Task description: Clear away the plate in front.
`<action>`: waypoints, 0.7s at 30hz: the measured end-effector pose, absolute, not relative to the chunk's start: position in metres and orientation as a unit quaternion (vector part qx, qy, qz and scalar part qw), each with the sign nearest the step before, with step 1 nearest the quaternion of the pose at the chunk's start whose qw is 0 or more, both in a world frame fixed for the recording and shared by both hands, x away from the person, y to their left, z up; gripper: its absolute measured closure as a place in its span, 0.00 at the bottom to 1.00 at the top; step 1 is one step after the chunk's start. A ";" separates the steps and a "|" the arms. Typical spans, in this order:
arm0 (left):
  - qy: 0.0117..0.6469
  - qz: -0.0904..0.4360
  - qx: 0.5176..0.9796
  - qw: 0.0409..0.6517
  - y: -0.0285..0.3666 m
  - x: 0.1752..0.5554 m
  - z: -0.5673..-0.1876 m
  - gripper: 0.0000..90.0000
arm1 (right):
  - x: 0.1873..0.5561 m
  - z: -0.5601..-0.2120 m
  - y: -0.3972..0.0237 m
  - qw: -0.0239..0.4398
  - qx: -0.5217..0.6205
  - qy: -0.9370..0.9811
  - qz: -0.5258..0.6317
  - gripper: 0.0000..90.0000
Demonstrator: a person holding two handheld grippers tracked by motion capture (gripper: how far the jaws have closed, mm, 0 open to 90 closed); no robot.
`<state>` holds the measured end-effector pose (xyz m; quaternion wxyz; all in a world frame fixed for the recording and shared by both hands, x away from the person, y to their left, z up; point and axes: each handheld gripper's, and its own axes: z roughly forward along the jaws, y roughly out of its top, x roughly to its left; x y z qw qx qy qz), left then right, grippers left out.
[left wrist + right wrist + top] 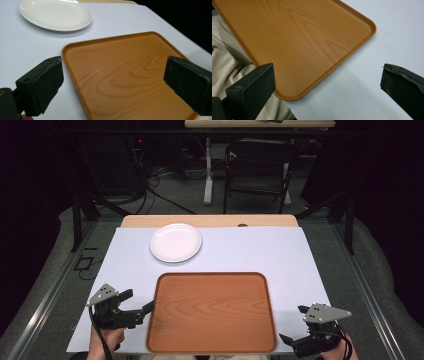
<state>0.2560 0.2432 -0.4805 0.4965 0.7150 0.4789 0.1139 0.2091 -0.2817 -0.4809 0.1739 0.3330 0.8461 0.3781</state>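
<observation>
An empty wooden tray [211, 312] lies at the front middle of the white table cover [280, 255]. A bare white plate [176, 242] sits behind the tray's left corner. My left gripper [138, 301] hovers open at the tray's left edge, with nothing between its jaws. In the left gripper view, the left gripper [113, 85] spans the tray [125, 75], and the plate [56, 15] is beyond. My right gripper [294, 324] stands open just off the tray's front right corner. In the right gripper view, the right gripper [327, 87] frames that corner of the tray [307, 37].
A dark folding chair [257, 170] and a white table leg [208, 170] stand on the floor beyond the table. Metal rails [365, 290] run along both sides. The person's beige trousers [227, 65] show under the tray's front edge.
</observation>
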 end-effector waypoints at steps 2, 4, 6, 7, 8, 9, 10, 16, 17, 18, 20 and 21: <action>0.483 0.105 0.714 0.496 0.240 0.259 -0.481 0.03 | 0.209 -0.481 -0.282 0.174 0.333 0.846 0.378 0.00; 0.487 0.098 0.710 0.499 0.236 0.262 -0.482 0.03 | 0.209 -0.481 -0.282 0.174 0.333 0.846 0.379 0.00; 0.491 0.093 0.706 0.501 0.234 0.264 -0.482 0.03 | 0.209 -0.481 -0.282 0.174 0.333 0.846 0.378 0.00; 0.493 0.089 0.705 0.502 0.232 0.266 -0.483 0.03 | 0.209 -0.481 -0.282 0.174 0.333 0.846 0.378 0.00; 0.498 0.087 0.701 0.503 0.230 0.267 -0.483 0.03 | 0.209 -0.481 -0.281 0.174 0.333 0.847 0.377 0.00; 0.498 0.087 0.701 0.503 0.230 0.267 -0.483 0.03 | 0.209 -0.481 -0.281 0.174 0.333 0.846 0.377 0.00; 0.502 0.083 0.697 0.505 0.227 0.271 -0.484 0.03 | 0.209 -0.481 -0.282 0.174 0.333 0.846 0.378 0.00; 0.517 0.072 0.685 0.508 0.216 0.281 -0.485 0.03 | 0.209 -0.481 -0.282 0.173 0.333 0.846 0.378 0.00; 0.519 0.071 0.683 0.509 0.213 0.283 -0.486 0.03 | 0.209 -0.481 -0.282 0.173 0.333 0.847 0.378 0.00; 0.520 0.068 0.683 0.509 0.211 0.285 -0.486 0.03 | 0.209 -0.481 -0.282 0.173 0.333 0.846 0.378 0.00; 0.521 0.065 0.682 0.509 0.208 0.288 -0.486 0.02 | 0.209 -0.481 -0.282 0.173 0.333 0.847 0.378 0.00; 0.525 0.063 0.679 0.509 0.205 0.291 -0.487 0.02 | 0.209 -0.481 -0.282 0.173 0.333 0.847 0.378 0.00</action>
